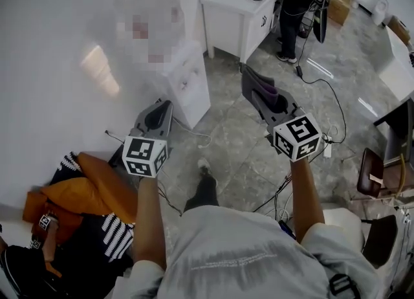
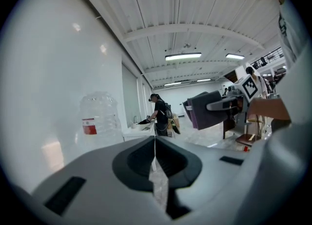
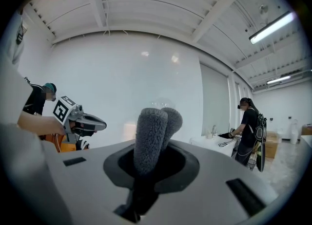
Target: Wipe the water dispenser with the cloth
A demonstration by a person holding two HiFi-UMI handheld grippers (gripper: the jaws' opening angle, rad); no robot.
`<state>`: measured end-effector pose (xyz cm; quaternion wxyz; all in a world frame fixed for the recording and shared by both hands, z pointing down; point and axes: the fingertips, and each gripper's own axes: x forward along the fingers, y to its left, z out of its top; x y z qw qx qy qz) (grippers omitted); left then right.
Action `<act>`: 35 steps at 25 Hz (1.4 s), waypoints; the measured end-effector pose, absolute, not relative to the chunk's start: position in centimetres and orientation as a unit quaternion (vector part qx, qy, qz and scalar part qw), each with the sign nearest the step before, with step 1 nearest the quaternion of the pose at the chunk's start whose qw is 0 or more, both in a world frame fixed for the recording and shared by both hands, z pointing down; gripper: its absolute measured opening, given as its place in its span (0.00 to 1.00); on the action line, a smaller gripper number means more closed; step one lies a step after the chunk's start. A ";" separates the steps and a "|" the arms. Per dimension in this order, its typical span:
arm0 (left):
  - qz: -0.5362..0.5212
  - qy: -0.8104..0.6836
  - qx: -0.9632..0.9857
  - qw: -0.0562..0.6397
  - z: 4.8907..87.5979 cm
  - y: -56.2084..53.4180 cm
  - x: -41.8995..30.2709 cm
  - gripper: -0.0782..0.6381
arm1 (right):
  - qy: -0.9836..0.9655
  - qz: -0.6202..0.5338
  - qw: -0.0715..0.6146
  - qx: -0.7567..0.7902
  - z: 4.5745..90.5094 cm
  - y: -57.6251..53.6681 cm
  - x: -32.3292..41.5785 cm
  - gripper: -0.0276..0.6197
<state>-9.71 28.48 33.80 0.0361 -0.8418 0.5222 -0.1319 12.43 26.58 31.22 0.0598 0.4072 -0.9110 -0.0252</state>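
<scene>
The white water dispenser (image 1: 189, 84) stands against the wall with a clear bottle (image 1: 145, 3) on top; the left gripper view shows that bottle (image 2: 100, 117) ahead at the left. My right gripper (image 1: 257, 97) is shut on a folded grey and purple cloth (image 1: 265, 87), held in the air to the right of the dispenser and apart from it. In the right gripper view the cloth (image 3: 152, 136) sticks up out of the jaws of my right gripper (image 3: 146, 170). My left gripper (image 1: 163, 106) (image 2: 155, 142) is shut with nothing in it, just short of the dispenser's front.
A white desk (image 1: 239, 13) stands behind the dispenser, with a person (image 1: 294, 6) working at it. Another person in orange and stripes (image 1: 84, 200) is low at my left. Cables (image 1: 317, 84) run over the tiled floor. A chair (image 1: 372, 175) is at the right.
</scene>
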 end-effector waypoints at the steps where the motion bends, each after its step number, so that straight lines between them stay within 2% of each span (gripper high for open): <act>1: -0.132 0.520 -0.843 0.035 34.2 27.2 -9.8 0.13 | -0.909 -0.024 0.064 0.410 31.5 25.4 12.3 0.13; 9: -0.142 0.506 -0.850 0.042 35.5 13.7 -11.9 0.13 | -0.895 -0.018 0.083 0.439 31.9 13.2 11.0 0.14; 18: -0.141 0.483 -0.863 0.042 34.8 0.9 -14.1 0.13 | -0.889 -0.001 0.073 0.453 31.0 1.1 7.7 0.14; 35: -0.141 0.476 -0.868 0.000 38.1 -6.8 -15.5 0.13 | -0.893 0.035 0.092 0.440 33.2 -6.5 5.1 0.14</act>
